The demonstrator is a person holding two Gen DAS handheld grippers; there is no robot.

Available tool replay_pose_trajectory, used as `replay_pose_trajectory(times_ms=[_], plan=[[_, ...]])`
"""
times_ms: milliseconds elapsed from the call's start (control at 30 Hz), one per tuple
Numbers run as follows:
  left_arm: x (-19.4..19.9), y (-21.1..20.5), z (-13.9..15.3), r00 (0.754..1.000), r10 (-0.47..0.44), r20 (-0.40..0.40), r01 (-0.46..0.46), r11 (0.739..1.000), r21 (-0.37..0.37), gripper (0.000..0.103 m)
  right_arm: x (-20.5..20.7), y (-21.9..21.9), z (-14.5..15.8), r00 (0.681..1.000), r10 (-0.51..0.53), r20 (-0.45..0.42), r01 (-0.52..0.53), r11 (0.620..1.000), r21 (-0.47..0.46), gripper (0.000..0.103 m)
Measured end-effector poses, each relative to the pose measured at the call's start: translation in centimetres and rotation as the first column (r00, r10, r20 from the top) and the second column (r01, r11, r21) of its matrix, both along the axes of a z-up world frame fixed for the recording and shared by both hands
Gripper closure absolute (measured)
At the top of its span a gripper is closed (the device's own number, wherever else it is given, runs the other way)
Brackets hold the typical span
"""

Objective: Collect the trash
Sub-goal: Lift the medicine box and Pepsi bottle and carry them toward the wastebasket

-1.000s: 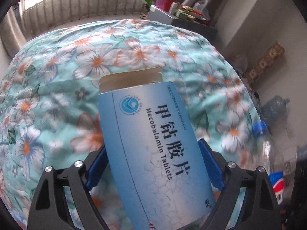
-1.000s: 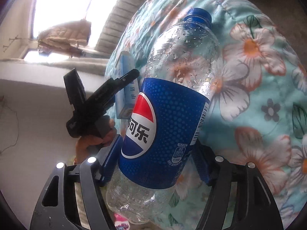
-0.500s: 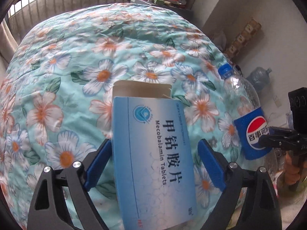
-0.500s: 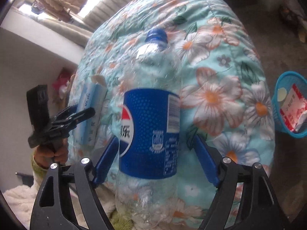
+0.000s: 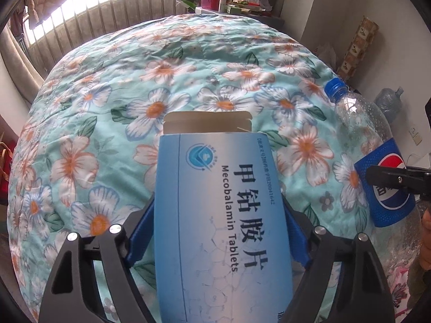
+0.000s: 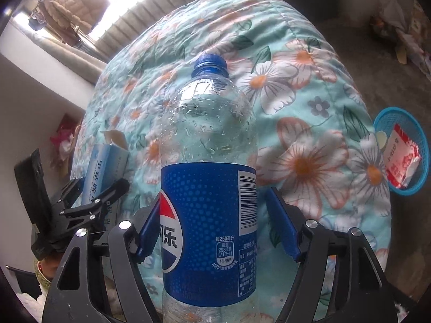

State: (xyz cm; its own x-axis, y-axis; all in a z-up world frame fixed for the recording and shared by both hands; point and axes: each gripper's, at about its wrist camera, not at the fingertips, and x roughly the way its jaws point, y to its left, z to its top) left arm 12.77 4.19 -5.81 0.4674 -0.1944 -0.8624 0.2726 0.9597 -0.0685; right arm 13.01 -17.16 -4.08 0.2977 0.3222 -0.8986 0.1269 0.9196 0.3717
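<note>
Bedroom with a floral quilt (image 5: 188, 86) covering the whole bed, barred window behind it and a cluttered shelf (image 5: 231, 5) way off past the far edge.

Left wrist view first: the left tool (image 5: 218, 231) is pinching a blue tablet box (image 5: 221, 215), blue pads snug against both long sides, and the jaws have just been closing in on it. Box stands upright between the fingers with its top flap open. Its bottom end runs out of frame, so no idea what's under it. Off to the tool's right there's the cola bottle (image 5: 377, 167), partly covered by a black finger of the other tool, and its base is cut off too. Beyond that sits a big water jug (image 5: 388, 105), kinda hazy.

Right wrist view: the right tool (image 6: 212, 228) has the clear cola bottle (image 6: 207, 175) upright between its blue pads, cap pointing away. Its jaws have just been closing as well. The left pad looks pressed on the label, the right one seems to have a sliver of gap, can't say for sure. To the left, the other tool with the tablet box (image 6: 105, 167), mostly hidden behind black fingers. Far right, beyond the bed's edge, a blue basket (image 6: 414, 134) on the floor with a red and white wrapper (image 6: 401, 158) in it, half cut by the frame.
</note>
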Motion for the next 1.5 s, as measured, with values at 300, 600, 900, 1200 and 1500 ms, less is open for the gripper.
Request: replay_pose_trajectory(times_ms=[300,600,900,1200,1500], plan=[[-0.7,0.3,0.4,1.0,0.014,0.023,-0.014,1.0,0.001,0.03,0.3,0.3,0.2,1.0,-0.003,0.016,0.003,0.999,0.037,0.047],[-1.9,0.0,1.7,0.998,0.008,0.069,-0.011,0.999,0.032,0.03,0.2,-0.4,0.6,0.999,-0.025,0.021,0.022,0.991,0.13,0.048],[-3.1,-0.6,3.9,0.99,-0.01,0.139,0.0,0.997,0.076,0.03,-0.4,-1.0,2.2,0.997,-0.033,0.072,0.022,0.988,0.154,0.048],[-3.6,-3.7,6.3,0.979,-0.092,0.183,0.08,0.994,0.074,0.03,-2.6,-4.5,3.9,0.984,-0.121,0.134,0.095,0.978,0.187,0.048],[-1.0,-11.4,9.4,0.94,-0.288,0.186,0.302,0.952,-0.05,0.031,-6.0,-11.2,5.5,0.923,-0.336,0.188,0.291,0.929,0.231,0.048]])
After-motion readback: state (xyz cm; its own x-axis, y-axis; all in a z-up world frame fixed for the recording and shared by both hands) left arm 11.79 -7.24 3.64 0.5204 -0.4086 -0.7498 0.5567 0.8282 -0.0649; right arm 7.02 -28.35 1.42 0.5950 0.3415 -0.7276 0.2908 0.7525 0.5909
